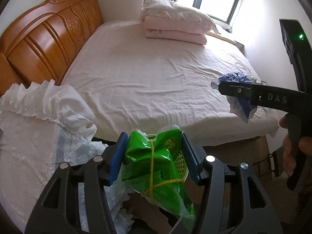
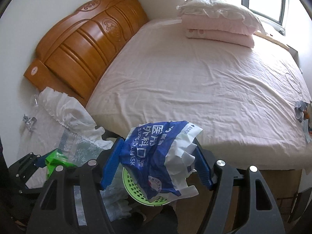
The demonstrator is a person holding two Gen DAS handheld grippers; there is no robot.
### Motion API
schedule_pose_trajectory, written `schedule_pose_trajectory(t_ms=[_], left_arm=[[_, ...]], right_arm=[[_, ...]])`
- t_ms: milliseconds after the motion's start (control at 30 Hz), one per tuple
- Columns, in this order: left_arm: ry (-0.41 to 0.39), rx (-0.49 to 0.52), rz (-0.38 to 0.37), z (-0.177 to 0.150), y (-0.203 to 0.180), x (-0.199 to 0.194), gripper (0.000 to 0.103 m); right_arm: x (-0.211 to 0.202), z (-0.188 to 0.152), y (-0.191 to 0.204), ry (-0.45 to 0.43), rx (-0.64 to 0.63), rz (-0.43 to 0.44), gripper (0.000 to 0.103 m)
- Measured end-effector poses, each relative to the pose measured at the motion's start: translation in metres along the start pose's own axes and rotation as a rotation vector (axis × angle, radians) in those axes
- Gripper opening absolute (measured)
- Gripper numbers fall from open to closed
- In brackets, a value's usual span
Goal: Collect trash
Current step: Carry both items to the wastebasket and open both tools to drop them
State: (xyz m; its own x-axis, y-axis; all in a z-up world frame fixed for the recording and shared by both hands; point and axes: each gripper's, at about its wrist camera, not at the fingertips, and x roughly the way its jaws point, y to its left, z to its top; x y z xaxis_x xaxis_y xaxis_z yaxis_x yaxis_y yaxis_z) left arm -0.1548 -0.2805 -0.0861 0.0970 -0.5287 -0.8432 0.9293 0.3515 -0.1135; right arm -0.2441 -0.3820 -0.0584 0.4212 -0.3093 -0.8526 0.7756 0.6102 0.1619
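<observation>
We are gripping a crumpled green wrapper (image 1: 154,161) in the left tongs (image 1: 154,156), tied with yellow string, hanging just over a green perforated basket (image 1: 181,163) off the bed's near edge. The right tongs (image 2: 158,163) are clamping a blue-and-white surgical mask packet (image 2: 156,159) above the same basket. Only the right view is showing more scraps (image 2: 303,113) lying at the bed's right edge; only the left view is showing a hand (image 1: 290,150) on the right tool's handle.
</observation>
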Motion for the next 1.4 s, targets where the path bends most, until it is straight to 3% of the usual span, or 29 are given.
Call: schedule_pose_trajectory(t_ms=[67, 100, 133, 500, 767, 867, 900, 967, 1400], left_arm=[[0.006, -0.004, 0.007, 0.003, -0.001, 0.002, 0.075], [0.001, -0.010, 0.024, 0.002, -0.001, 0.001, 0.091], [-0.010, -0.012, 0.033, 0.002, -0.002, 0.000, 0.095], [-0.075, -0.029, 0.069, -0.002, 0.007, -0.029, 0.095], [-0.111, -0.094, 0.091, -0.010, 0.032, -0.052, 0.095], [-0.120, -0.135, 0.095, -0.014, 0.044, -0.060, 0.095], [-0.125, -0.147, 0.095, -0.015, 0.048, -0.063, 0.095], [-0.135, -0.166, 0.097, -0.017, 0.053, -0.069, 0.095], [-0.166, -0.255, 0.102, -0.036, 0.082, -0.091, 0.095]], right_arm=[[0.000, 0.000, 0.001, 0.003, -0.002, 0.005, 0.070], [0.001, 0.000, 0.001, 0.005, -0.003, 0.008, 0.070], [0.002, 0.000, 0.002, 0.007, -0.003, 0.010, 0.070], [0.008, -0.005, 0.010, 0.031, -0.012, 0.042, 0.071], [0.018, -0.019, 0.026, 0.077, -0.033, 0.064, 0.071], [0.028, -0.029, 0.036, 0.127, -0.037, 0.079, 0.079], [0.030, -0.031, 0.038, 0.134, -0.036, 0.079, 0.089], [0.035, -0.035, 0.044, 0.155, -0.037, 0.072, 0.099], [0.050, -0.049, 0.080, 0.186, -0.082, 0.034, 0.100]])
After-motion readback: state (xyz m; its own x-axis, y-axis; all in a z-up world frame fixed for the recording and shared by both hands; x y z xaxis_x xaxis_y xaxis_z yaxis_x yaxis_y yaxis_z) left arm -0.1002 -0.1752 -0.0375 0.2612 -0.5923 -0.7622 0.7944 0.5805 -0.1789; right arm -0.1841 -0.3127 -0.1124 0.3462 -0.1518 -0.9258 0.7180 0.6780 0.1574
